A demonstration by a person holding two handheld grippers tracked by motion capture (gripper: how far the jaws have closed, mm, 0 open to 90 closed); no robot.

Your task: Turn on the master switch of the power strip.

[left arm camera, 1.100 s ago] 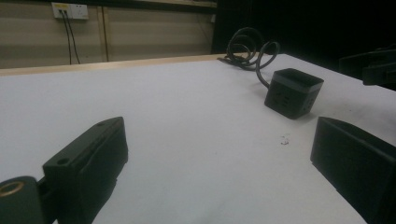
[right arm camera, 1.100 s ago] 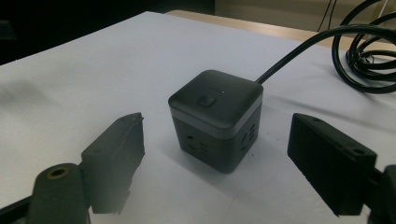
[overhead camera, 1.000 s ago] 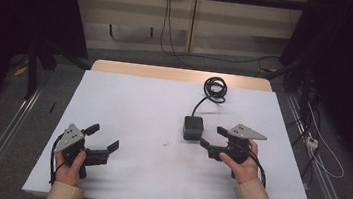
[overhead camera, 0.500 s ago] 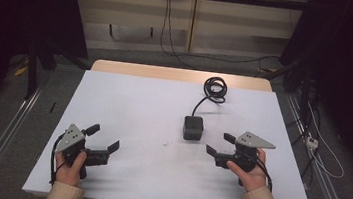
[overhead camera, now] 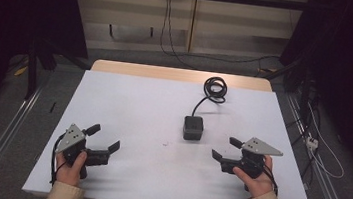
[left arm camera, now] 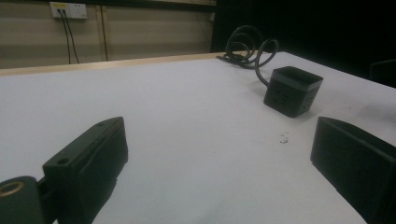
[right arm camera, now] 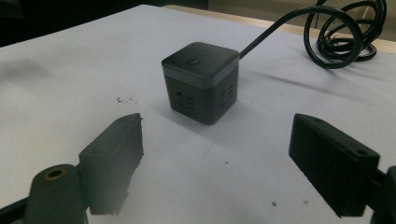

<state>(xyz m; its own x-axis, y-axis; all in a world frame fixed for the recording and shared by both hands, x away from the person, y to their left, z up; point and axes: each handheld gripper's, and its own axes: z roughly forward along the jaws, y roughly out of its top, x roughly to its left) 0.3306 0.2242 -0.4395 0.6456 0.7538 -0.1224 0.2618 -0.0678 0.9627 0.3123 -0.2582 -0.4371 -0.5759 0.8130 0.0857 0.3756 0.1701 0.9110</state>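
**Black on white**

A black socket cube (overhead camera: pixel 193 127) with a grey band is showing against the white surface (overhead camera: pixel 133 104), its coiled cable (overhead camera: pixel 214 89) black. Both tools, left (overhead camera: pixel 102 139) and right (overhead camera: pixel 223 148), are showing black under grey plates.

White-topped table (overhead camera: pixel 128 104) with a bare wooden strip along its far edge. On the right half, a black cube power socket (overhead camera: pixel 193 127), standing flat with its button face up and outlet slots on its sides. From the cube's far side, a black cable (overhead camera: pixel 202 102) running across the top to a loose coil (overhead camera: pixel 215 88) near the far edge, just before the wooden strip. A few small dark specks (overhead camera: pixel 164 144) on the white surface, near the cube on its near left side.
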